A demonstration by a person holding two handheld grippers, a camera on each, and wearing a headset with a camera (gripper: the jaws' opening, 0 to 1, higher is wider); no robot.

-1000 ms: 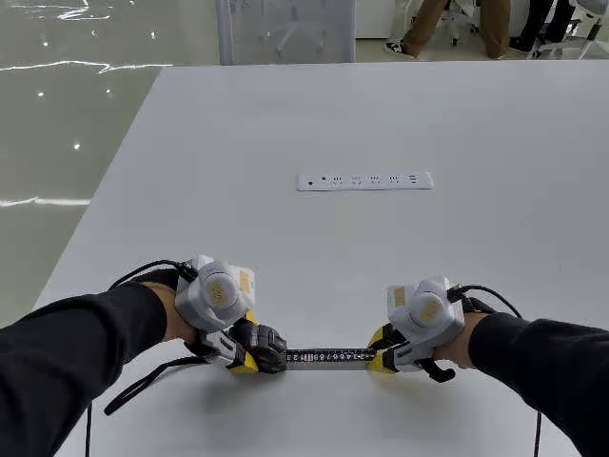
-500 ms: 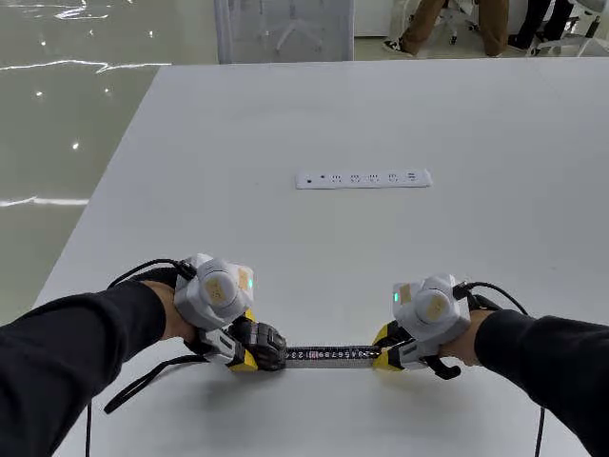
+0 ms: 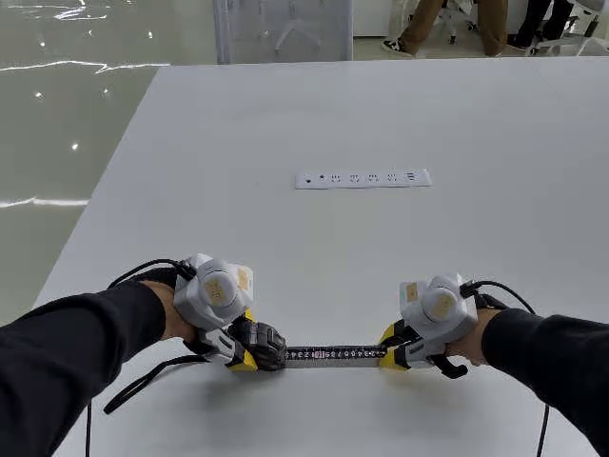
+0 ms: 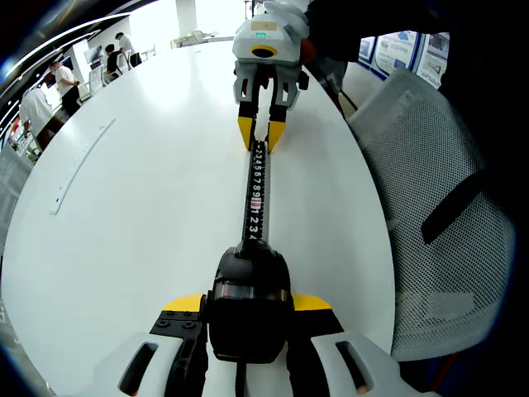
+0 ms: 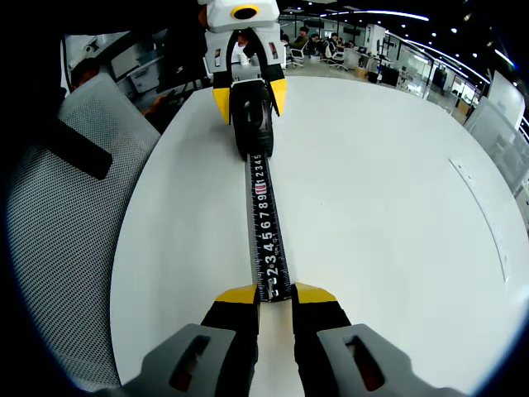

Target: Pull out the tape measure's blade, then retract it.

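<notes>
A black tape measure case (image 3: 265,347) lies near the table's front edge, and my left gripper (image 3: 245,354) is shut on it; the case (image 4: 248,298) sits between the yellow-tipped jaws in the left gripper view. The numbered blade (image 3: 332,356) runs rightwards flat over the table to my right gripper (image 3: 389,355), which is shut on the blade's end. In the right gripper view the blade (image 5: 264,227) stretches from my right gripper (image 5: 273,295) to the case (image 5: 250,116). In the left gripper view the right gripper (image 4: 262,139) pinches the far end of the blade (image 4: 256,190).
A white power strip (image 3: 363,179) lies in the middle of the white table (image 3: 381,124). A mesh office chair (image 4: 438,207) stands by the table's near edge. People's legs and chairs are at the far side of the room.
My right gripper has moved a little to the right with the blade's end, so more of the blade is out. The left gripper and case have stayed put.
</notes>
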